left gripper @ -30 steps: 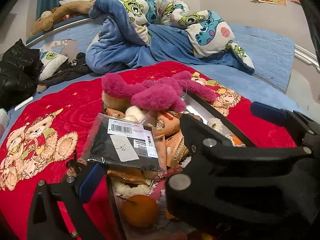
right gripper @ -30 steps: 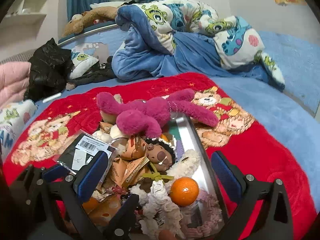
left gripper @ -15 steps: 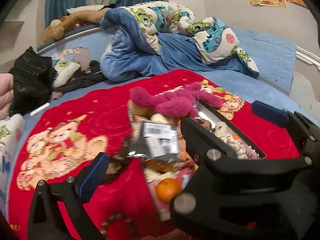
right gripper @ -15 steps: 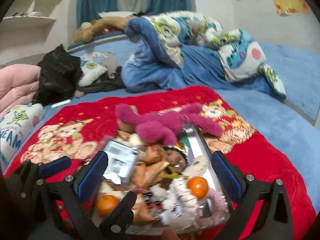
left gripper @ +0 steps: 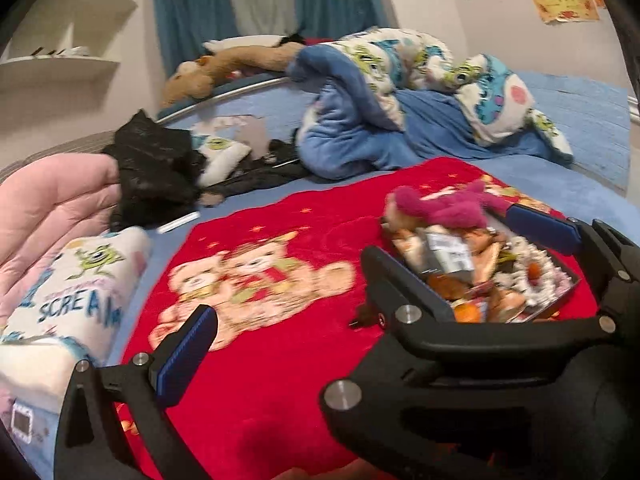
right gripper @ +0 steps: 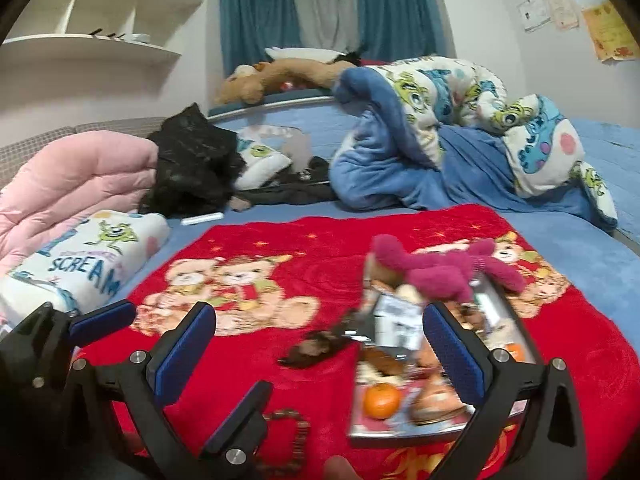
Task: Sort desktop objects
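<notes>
1. A red plush blanket printed with teddy bears [right gripper: 248,288] lies spread over a blue bed [right gripper: 560,248].
2. A shallow silver metal tray [right gripper: 408,434] sits on the right part of that blanket, heaped with small things.
3. A magenta plush toy [right gripper: 444,270] sprawls across the tray's far end, its limbs hanging over the rim.
4. A dark packet with a white barcode label [right gripper: 396,320] lies tilted just nearer than the toy; blur hides its print.
5. An orange mandarin [right gripper: 381,400] rests at the tray's near left corner, and a second orange fruit [right gripper: 514,352] shows near the right rim.
6. A dark brown furry item [right gripper: 316,346] lies on the blanket, touching the tray's left side.
7. A string of brown beads [right gripper: 296,440] lies on the blanket near the camera, left of the tray.
8. The right hand-held gripper [right gripper: 320,356] hangs above the blanket with its blue-padded fingers spread wide, nothing between them.
9. The left hand-held gripper [left gripper: 360,284] is likewise spread wide and empty, to the left of the right one.
10. Far left lie a folded pink quilt [right gripper: 80,184] and a white pillow lettered "SCREAM" [right gripper: 84,260]; a crumpled blue cartoon-print duvet [right gripper: 420,140] fills the far side.
</notes>
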Demonstrator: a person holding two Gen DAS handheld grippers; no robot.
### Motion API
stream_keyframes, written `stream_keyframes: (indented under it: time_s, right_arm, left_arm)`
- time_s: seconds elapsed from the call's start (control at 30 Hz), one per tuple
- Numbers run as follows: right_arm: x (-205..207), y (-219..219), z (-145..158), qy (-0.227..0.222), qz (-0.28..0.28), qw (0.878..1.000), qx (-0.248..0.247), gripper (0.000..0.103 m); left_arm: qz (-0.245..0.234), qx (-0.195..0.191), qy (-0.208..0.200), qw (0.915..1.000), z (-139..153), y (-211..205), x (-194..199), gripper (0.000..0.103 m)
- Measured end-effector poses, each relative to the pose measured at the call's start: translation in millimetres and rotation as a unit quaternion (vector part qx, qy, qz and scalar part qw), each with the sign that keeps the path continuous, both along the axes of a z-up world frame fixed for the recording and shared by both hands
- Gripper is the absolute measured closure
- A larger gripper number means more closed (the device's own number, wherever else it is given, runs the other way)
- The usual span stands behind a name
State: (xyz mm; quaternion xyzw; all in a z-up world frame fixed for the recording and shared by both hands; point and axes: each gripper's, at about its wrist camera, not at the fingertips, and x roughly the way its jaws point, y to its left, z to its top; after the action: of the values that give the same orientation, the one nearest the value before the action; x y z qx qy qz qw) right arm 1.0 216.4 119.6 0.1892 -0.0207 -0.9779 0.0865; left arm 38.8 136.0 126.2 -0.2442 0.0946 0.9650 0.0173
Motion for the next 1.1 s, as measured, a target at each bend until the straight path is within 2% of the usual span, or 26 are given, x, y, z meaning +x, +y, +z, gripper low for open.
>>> stream_keyframes:
  time_s: [0.13, 0.2, 0.3, 0.47, 0.57, 0.63, 0.87, 0.93, 1.0, 1.1]
  right_arm:
    - [12.6, -35.1, 1.9, 0.012, 0.011, 1.000, -0.008, 0.000]
    - [17.5, -47.5, 1.6, 0.017, 0.015, 1.000, -0.013, 0.000]
    - [22.7, -60.6, -1.8, 0.019, 0.018, 0.999, -0.023, 0.000]
    - [29.6, -62.6, -18.4, 0.031, -0.012, 0.999, 0.005, 0.000]
    - [29.2, -50.8, -36.6, 0.014, -0.040, 0.999, 0.009, 0.000]
    - [24.0, -41.3, -48.6, -0.002, -0.056, 0.998, -0.002, 0.000]
    - [5.8, -37.2, -71.7, -0.026, -0.073, 0.997, 0.016, 0.000]
    - [5.1, -39.4, -75.9, -0.025, -0.074, 0.997, 0.017, 0.000]
    - [5.8, -43.0, -82.3, -0.026, -0.079, 0.996, 0.021, 0.000]
    - [5.0, -53.4, -89.6, -0.022, -0.087, 0.994, 0.054, 0.000]
  left_arm:
    - [0.019, 0.025, 0.002, 0.9995, 0.1, -41.9, 13.3, 0.000]
    - [0.024, 0.035, 0.017, 0.9990, -3.3, -58.3, 21.5, 0.000]
    - [0.026, 0.035, 0.051, 0.9978, -10.9, -67.0, 30.4, 0.000]
    - [-0.001, 0.068, 0.058, 0.9960, -33.5, -73.9, 30.1, 0.000]
    - [0.002, 0.097, 0.045, 0.9943, -52.3, -81.0, 19.7, 0.000]
    - [0.009, 0.116, 0.021, 0.9930, -67.0, -89.2, 10.5, 0.000]
    - [0.032, 0.141, -0.026, 0.9892, -94.7, -111.8, -5.5, 0.000]
    - [0.035, 0.127, -0.025, 0.9910, -98.8, -107.9, -4.7, 0.000]
    - [0.036, 0.093, -0.027, 0.9947, -101.7, -98.1, -4.9, 0.000]
    - [0.037, 0.044, -0.022, 0.9981, -105.8, -81.4, -3.5, 0.000]
